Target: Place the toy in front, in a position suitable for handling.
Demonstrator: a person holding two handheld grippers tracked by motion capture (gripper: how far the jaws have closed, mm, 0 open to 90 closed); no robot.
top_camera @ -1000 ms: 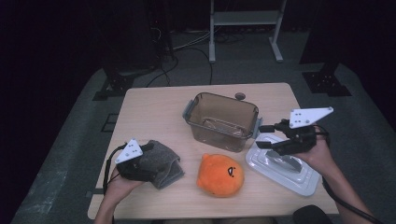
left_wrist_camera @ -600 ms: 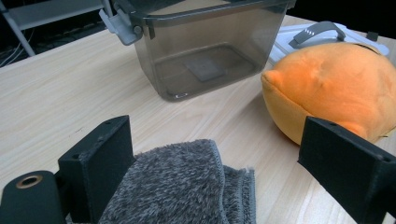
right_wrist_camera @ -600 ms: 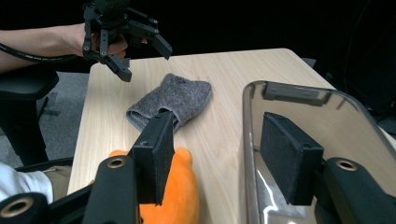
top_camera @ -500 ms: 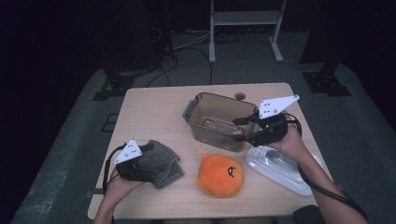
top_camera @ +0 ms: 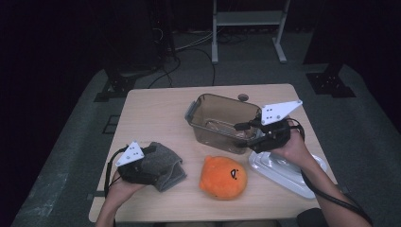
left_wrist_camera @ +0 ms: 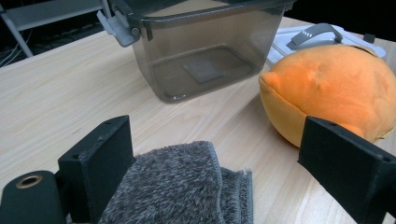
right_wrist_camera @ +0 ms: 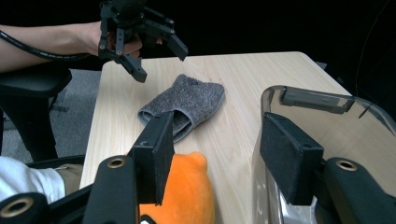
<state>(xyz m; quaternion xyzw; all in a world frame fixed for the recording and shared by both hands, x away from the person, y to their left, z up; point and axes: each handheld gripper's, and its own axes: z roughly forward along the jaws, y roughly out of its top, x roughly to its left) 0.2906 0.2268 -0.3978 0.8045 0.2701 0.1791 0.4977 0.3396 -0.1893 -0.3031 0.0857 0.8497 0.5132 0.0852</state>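
Note:
A folded grey towel (top_camera: 163,163) lies at the table's front left. My left gripper (top_camera: 142,166) rests on its left end, jaws wide open. In the left gripper view the towel (left_wrist_camera: 187,186) lies low between the jaws; the left jaw touches it and the right jaw stands apart. An orange plush toy (top_camera: 223,177) sits front centre. A clear brown bin (top_camera: 220,118) stands open in the middle. My right gripper (top_camera: 246,135) hovers at the bin's near right corner, open, with the bin's rim (right_wrist_camera: 317,100) beside its right jaw and nothing gripped.
The bin's white lid (top_camera: 288,172) with a grey handle lies flat at the front right, under my right forearm. A small round knob (top_camera: 243,97) sits behind the bin. Bare wood shows at the back left of the table (top_camera: 151,113). A dark floor surrounds the table.
My right gripper has moved left from above the white lid to the bin's near right corner, jaws unchanged. The left gripper and towel have stayed put.

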